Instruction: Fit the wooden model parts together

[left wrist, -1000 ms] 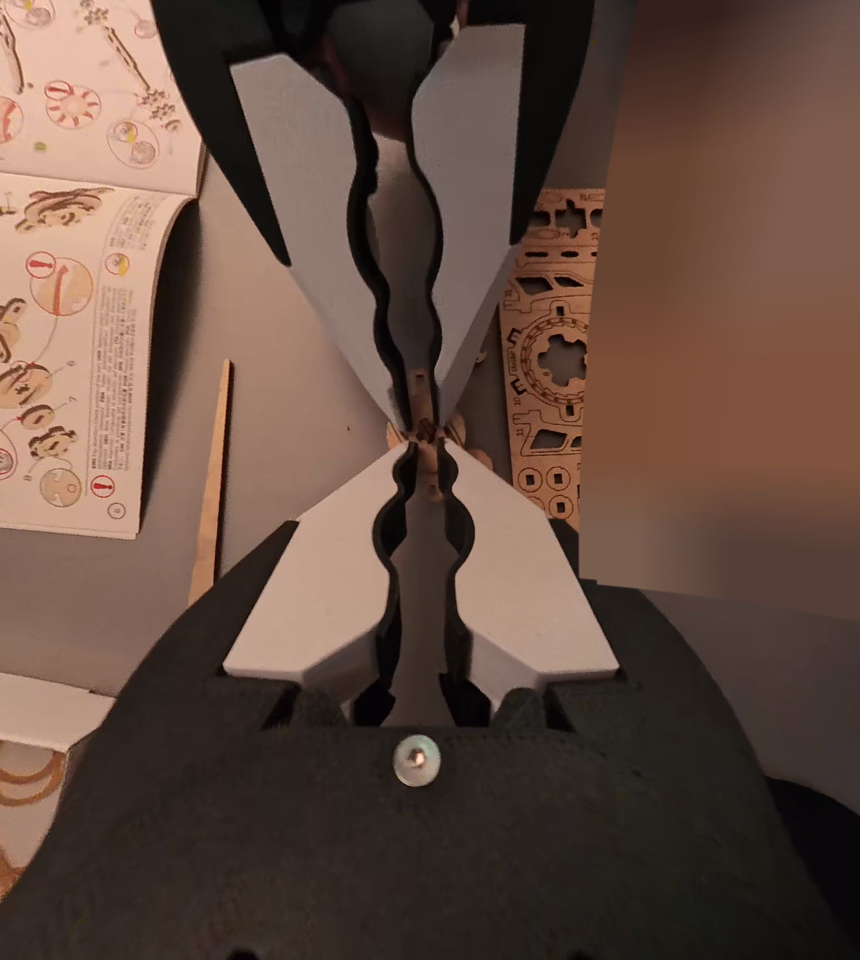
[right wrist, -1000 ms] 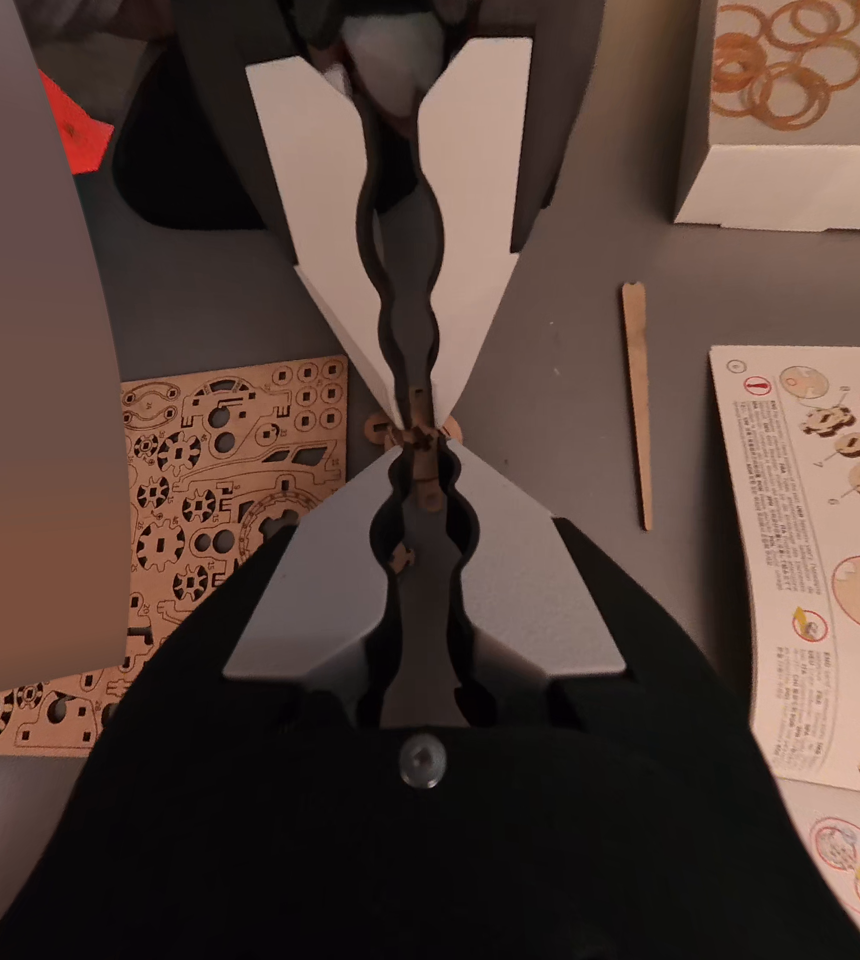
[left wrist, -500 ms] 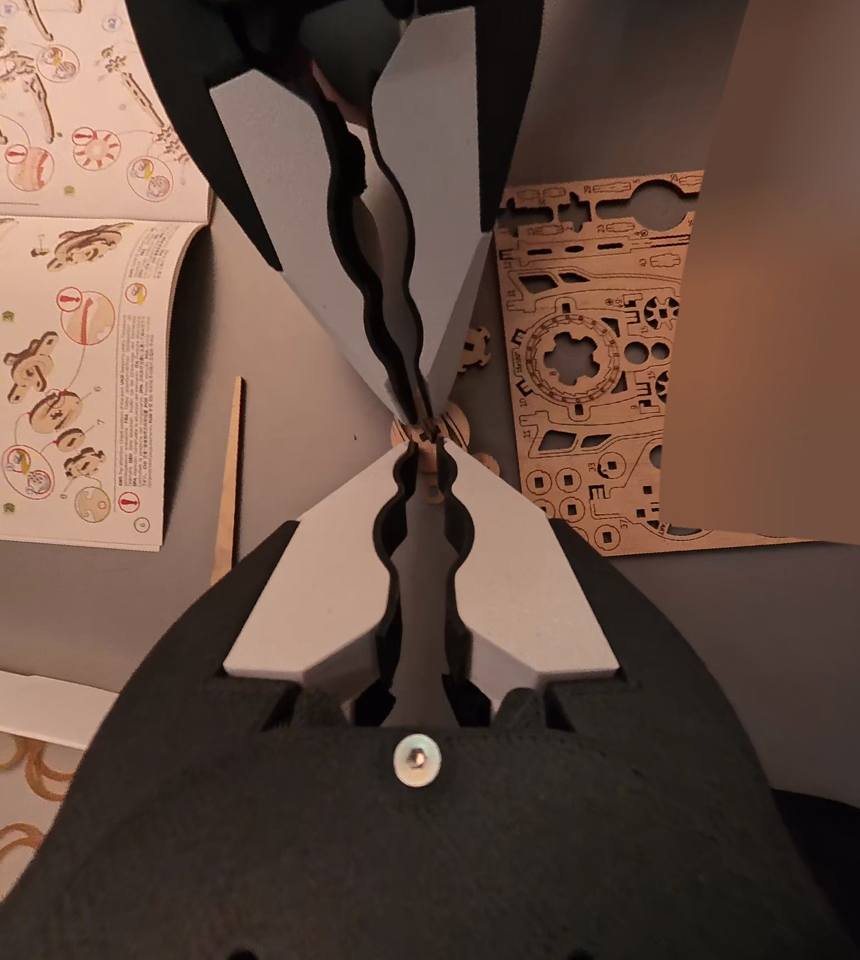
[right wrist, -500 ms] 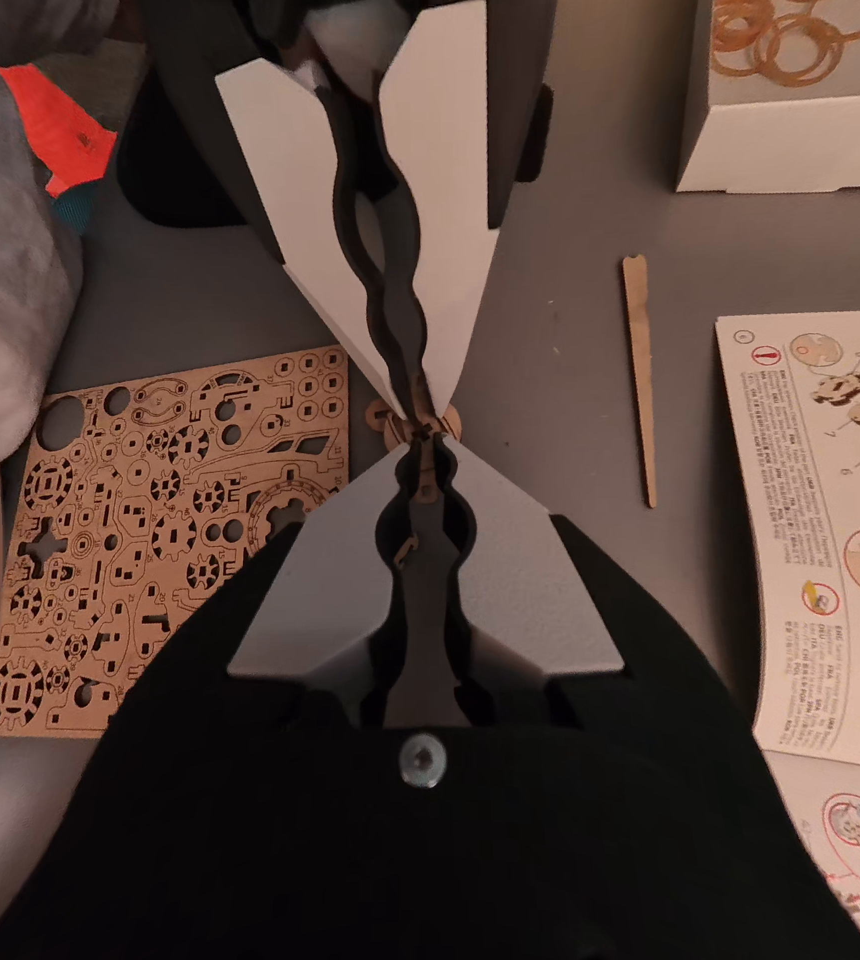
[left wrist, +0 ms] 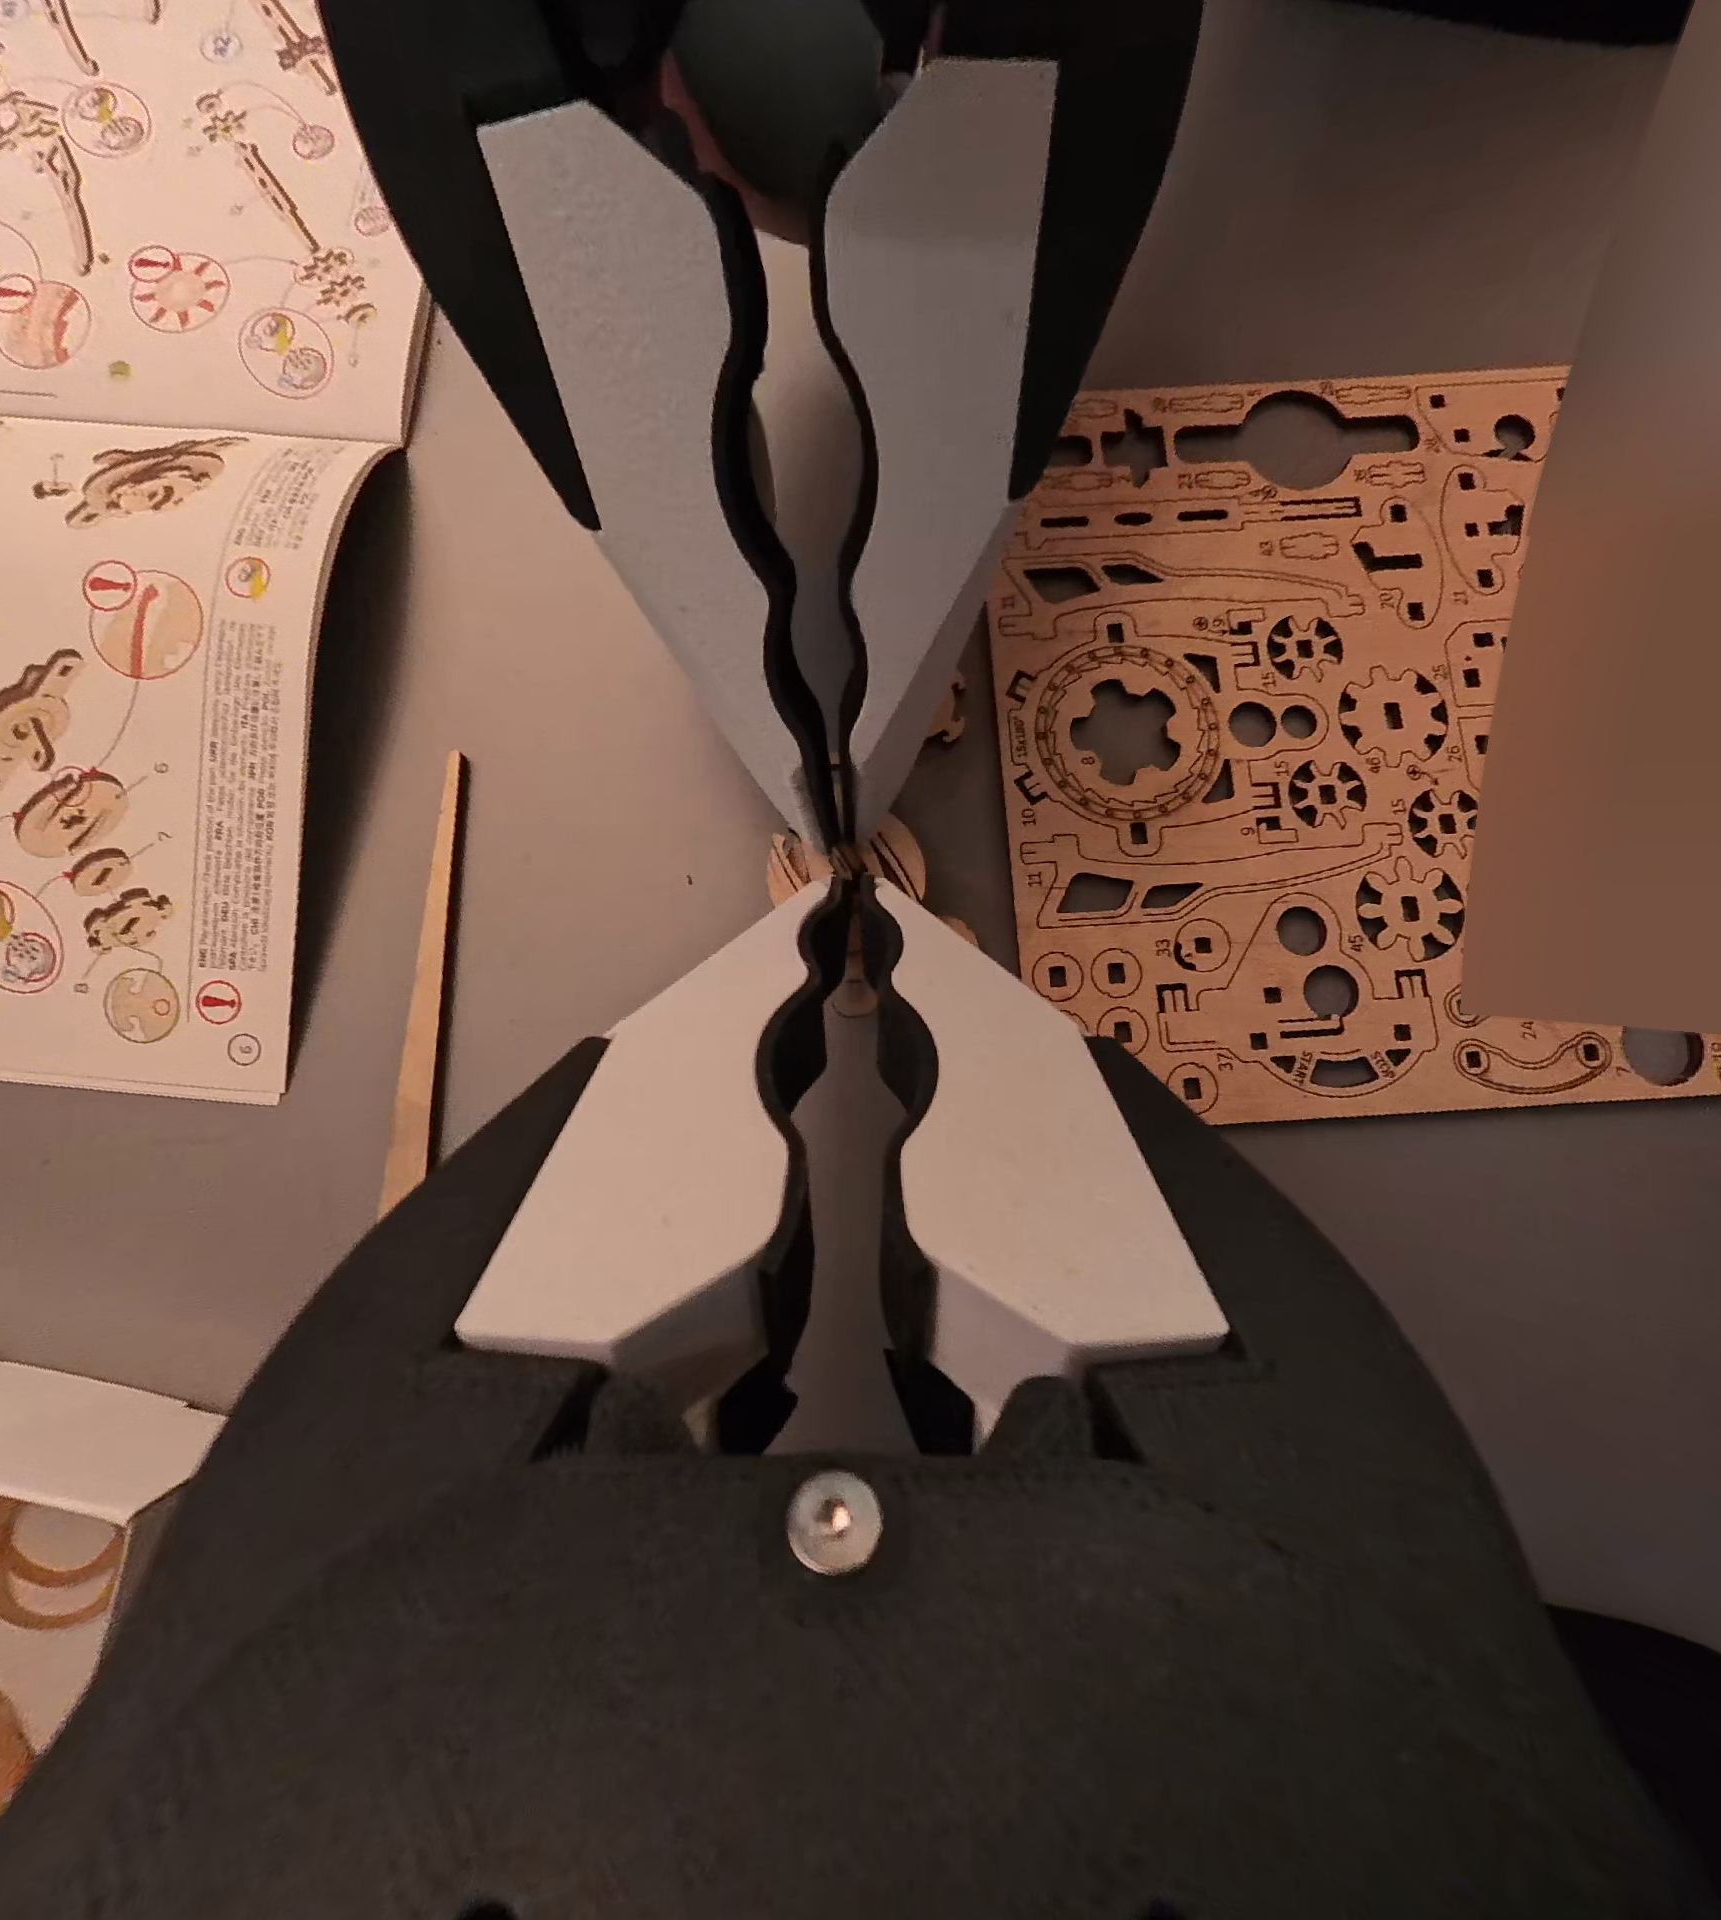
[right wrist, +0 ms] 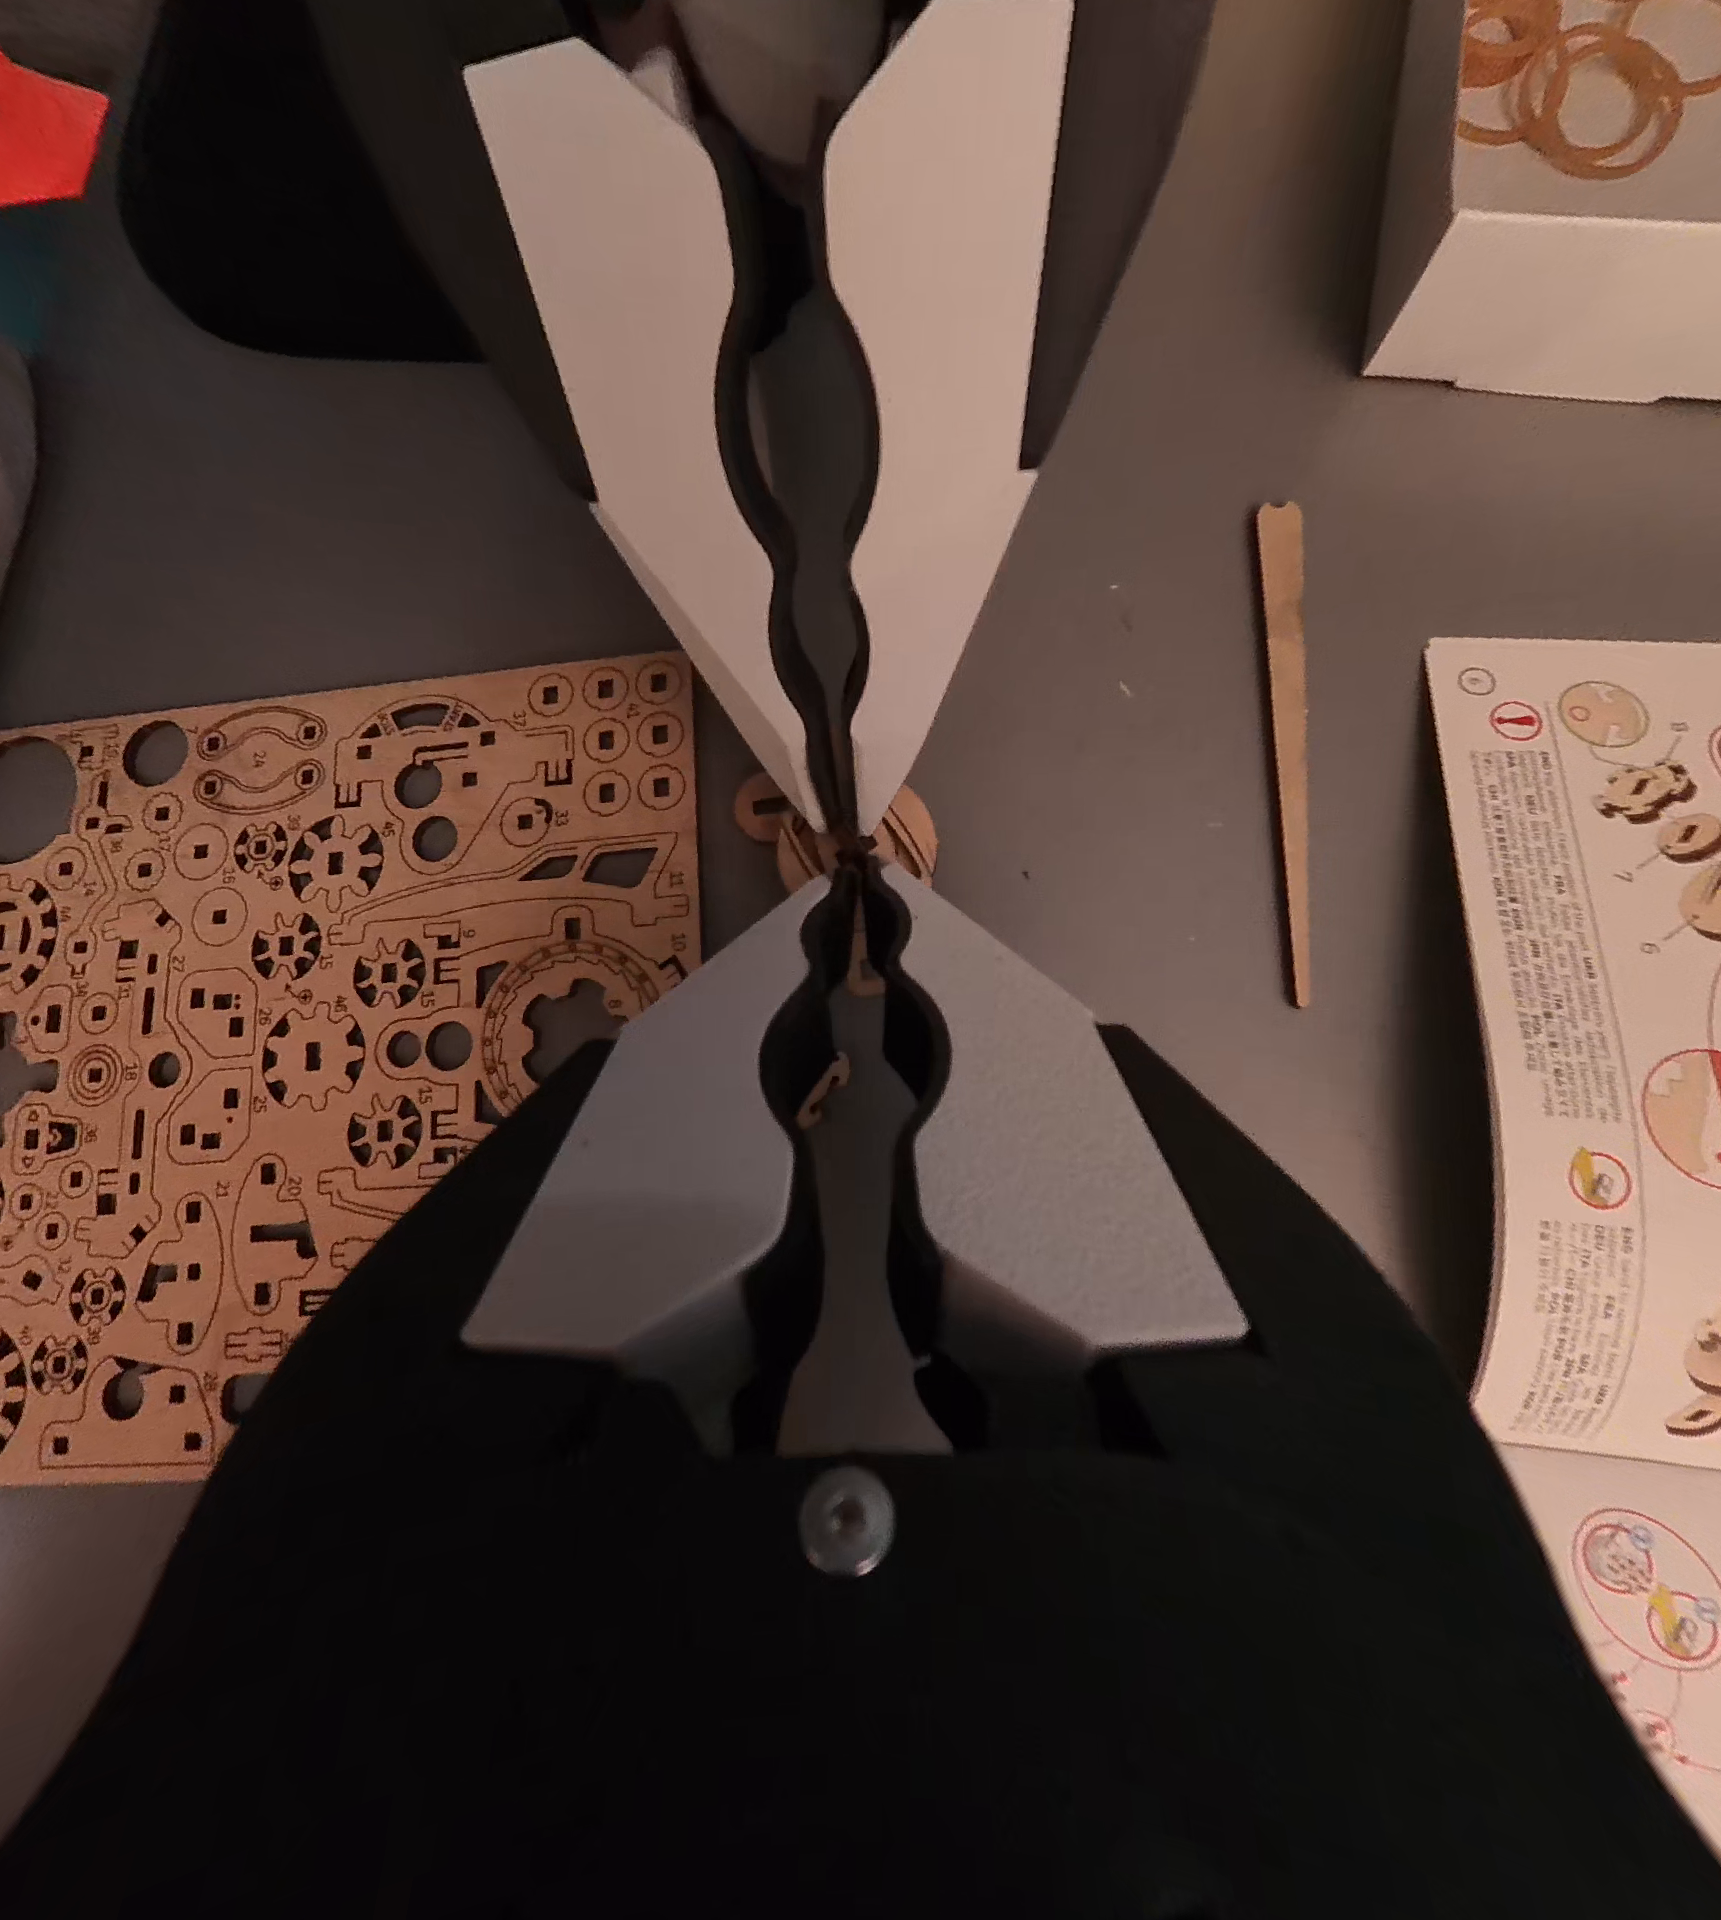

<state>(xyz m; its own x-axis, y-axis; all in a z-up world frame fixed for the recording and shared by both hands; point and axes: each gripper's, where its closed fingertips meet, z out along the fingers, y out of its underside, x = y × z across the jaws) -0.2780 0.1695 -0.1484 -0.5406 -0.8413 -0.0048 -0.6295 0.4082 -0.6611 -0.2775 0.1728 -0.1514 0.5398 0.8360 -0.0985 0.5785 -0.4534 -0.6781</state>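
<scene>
Two hand-held grippers meet tip to tip over the grey table [left wrist: 565, 790], and the small wooden model parts [left wrist: 848, 868] sit pinched right at that meeting point. The left hand-held gripper [left wrist: 848, 896] has its fingers pressed together on the wooden piece; the right hand-held gripper [right wrist: 848, 871] is likewise clamped on it from the opposite side. In the left wrist view, an open instruction booklet [left wrist: 108, 644] lies at left, a wooden stick [left wrist: 428, 977] beside it, and a laser-cut part sheet [left wrist: 1282, 748] with numbered pieces at right.
</scene>
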